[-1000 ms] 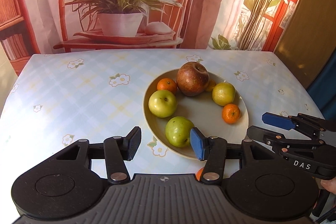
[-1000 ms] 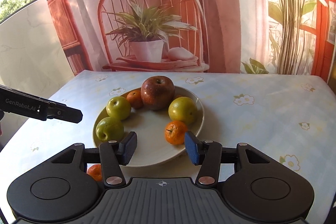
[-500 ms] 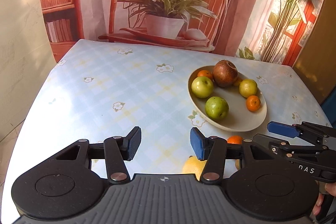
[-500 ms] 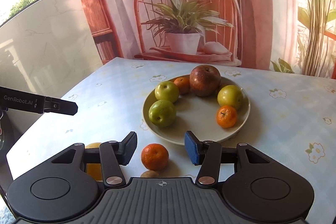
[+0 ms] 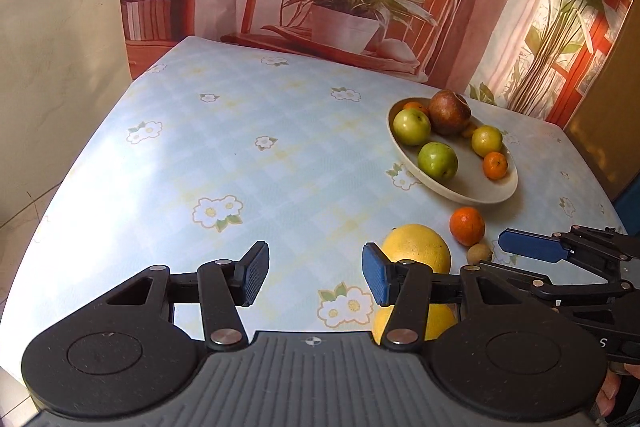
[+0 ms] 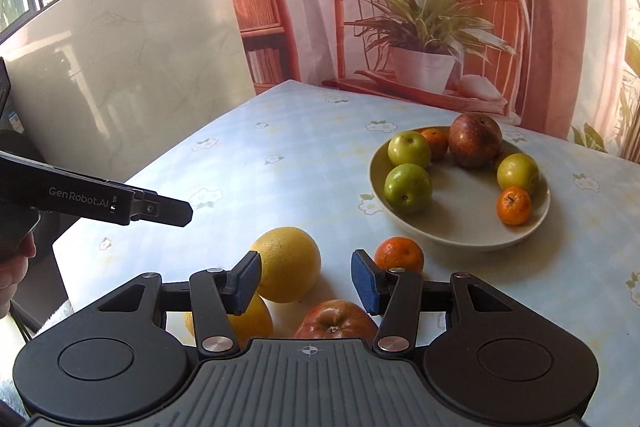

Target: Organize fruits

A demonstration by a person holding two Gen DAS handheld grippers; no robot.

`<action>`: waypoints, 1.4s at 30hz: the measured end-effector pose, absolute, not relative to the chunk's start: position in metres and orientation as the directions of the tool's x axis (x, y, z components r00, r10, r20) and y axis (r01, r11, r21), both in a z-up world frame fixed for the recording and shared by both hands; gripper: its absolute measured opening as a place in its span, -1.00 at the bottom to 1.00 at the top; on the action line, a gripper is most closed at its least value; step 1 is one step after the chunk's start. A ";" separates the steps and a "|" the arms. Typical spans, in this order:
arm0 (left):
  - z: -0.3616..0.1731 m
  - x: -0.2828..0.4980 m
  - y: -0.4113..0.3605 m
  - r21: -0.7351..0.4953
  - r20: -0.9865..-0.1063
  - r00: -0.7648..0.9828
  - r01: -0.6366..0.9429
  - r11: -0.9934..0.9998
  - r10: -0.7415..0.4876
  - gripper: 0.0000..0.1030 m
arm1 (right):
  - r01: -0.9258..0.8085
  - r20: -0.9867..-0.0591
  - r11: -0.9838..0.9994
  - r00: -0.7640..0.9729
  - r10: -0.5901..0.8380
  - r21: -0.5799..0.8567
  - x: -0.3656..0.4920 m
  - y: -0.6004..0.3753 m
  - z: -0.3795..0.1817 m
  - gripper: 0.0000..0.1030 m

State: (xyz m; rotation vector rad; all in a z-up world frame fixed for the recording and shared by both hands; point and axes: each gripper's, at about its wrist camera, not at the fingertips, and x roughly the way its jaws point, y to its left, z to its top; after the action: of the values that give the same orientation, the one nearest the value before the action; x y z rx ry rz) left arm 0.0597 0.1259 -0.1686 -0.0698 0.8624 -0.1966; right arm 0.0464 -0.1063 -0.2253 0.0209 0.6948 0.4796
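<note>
Meanwhile both tongs, left tongs (image 5: 315, 273) and right tongs (image 6: 306, 281), hang open and empty above the table (image 5: 240, 163) near a plate (image 6: 460, 235) of fruit.

I hold the left gripper (image 5: 316, 273) pitched downward, its jaws parted with nothing between the pads. The right gripper (image 6: 306, 281) is likewise angled downward, jaws parted and empty. The two grippers sit side by side, each visible at the edge of the other's view. My hand (image 6: 14, 267) grips the left unit's handle.
</note>
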 end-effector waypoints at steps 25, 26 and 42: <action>-0.183 0.025 0.131 -0.280 -0.736 0.614 0.109 0.954 -0.286 0.04 | -0.506 -0.687 0.849 0.564 0.458 0.151 0.003 -0.068 -0.237 -0.10; -0.184 0.025 0.131 -0.283 -0.735 0.613 0.111 0.953 -0.289 0.04 | -0.506 -0.691 0.849 0.560 0.457 0.151 0.002 -0.067 -0.239 -0.10; -0.194 0.032 0.120 -0.364 -0.735 0.563 0.144 0.920 -0.379 0.03 | -0.516 -0.724 0.850 0.545 0.422 0.107 0.006 -0.060 -0.255 -0.10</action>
State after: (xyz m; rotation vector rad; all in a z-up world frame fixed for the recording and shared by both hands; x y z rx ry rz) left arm 0.0318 0.1201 -0.1940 -0.2764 0.9255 -0.3122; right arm 0.0064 -0.0604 -0.2545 -0.1242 0.8238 0.5580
